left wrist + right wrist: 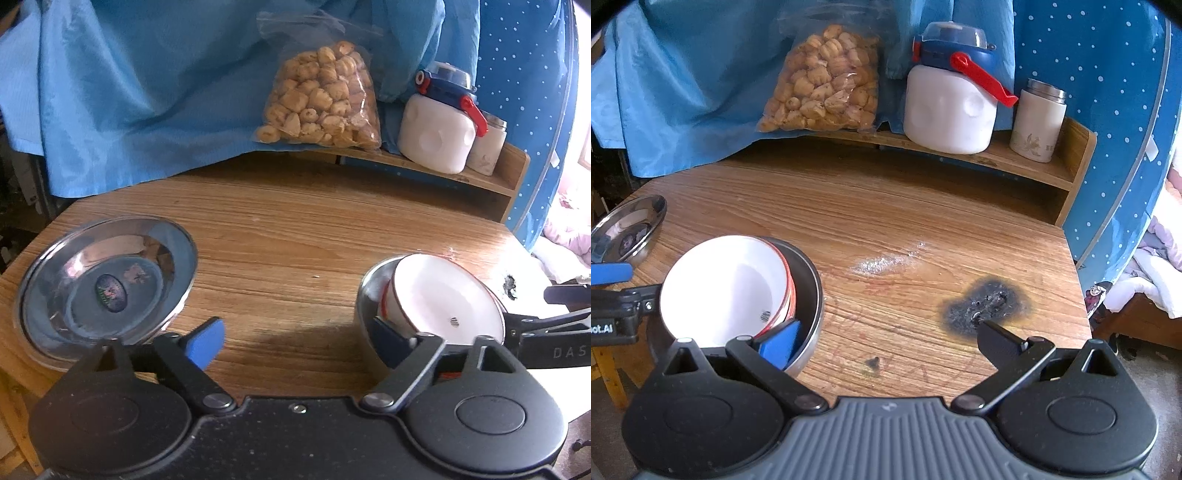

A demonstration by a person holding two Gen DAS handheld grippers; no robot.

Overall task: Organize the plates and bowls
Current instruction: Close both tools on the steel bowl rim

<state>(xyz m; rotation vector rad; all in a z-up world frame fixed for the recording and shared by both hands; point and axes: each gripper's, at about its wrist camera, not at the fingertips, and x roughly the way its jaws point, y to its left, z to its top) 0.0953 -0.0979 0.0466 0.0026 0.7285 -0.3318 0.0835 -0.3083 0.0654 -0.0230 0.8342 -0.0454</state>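
Note:
A shiny steel plate [105, 284] lies at the table's left edge; it also shows in the right wrist view [628, 229]. A white bowl with a red rim [439, 299] sits tilted inside a steel bowl [369, 295] near the front; both show in the right wrist view, white bowl [727, 288] and steel bowl [809, 291]. My left gripper [295, 332] is open, between the plate and the bowls, its right finger by the steel bowl's rim. My right gripper [886, 339] is open, its left blue pad [779, 343] inside the steel bowl beside the white bowl.
The wooden table [886, 229] has a burn mark [986, 306] and white powder [882, 264]. On the back shelf [1015, 158] stand a bag of snacks [823, 81], a white jug with a blue lid [949, 103] and a white cup [1038, 122]. Blue cloth hangs behind.

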